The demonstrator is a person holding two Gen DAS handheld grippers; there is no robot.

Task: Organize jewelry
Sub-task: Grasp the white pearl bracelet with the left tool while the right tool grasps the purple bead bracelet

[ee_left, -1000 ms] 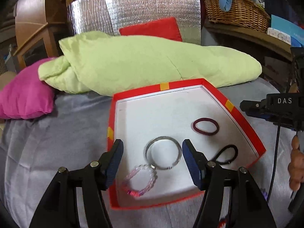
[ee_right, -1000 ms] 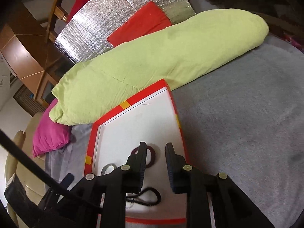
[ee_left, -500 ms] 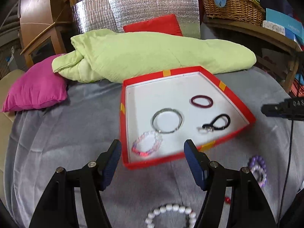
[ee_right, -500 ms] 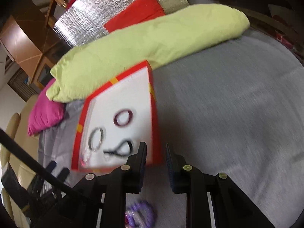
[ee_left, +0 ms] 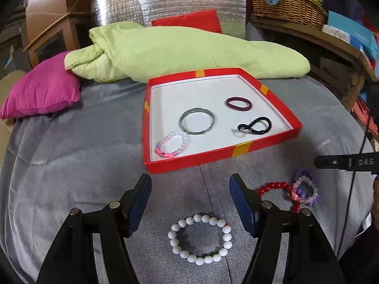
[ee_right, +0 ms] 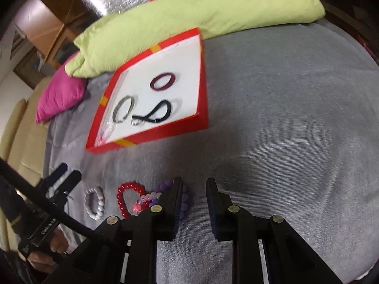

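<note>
Roughly halfway: four pieces inside red tray (ee_left: 265, 144); white bead bracelet (ee_left: 200, 239), red beads (ee_left: 272, 186), purple bracelets (ee_left: 305, 189) just outside tray's near edge. Left claw (ee_left: 190, 207) wide, empty; right claw (ee_right: 193, 207) narrowly parted, empty.

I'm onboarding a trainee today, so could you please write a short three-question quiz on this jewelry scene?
1. How many pieces lie inside the red tray?
2. True or false: the white bead bracelet is in the tray.
3. Which gripper has the wider gap: A) left gripper or B) right gripper?

Key:
1. Four: silver bangle, maroon band, black hair tie, pink bead bracelet.
2. False; it lies on the grey cloth.
3. A.
</note>
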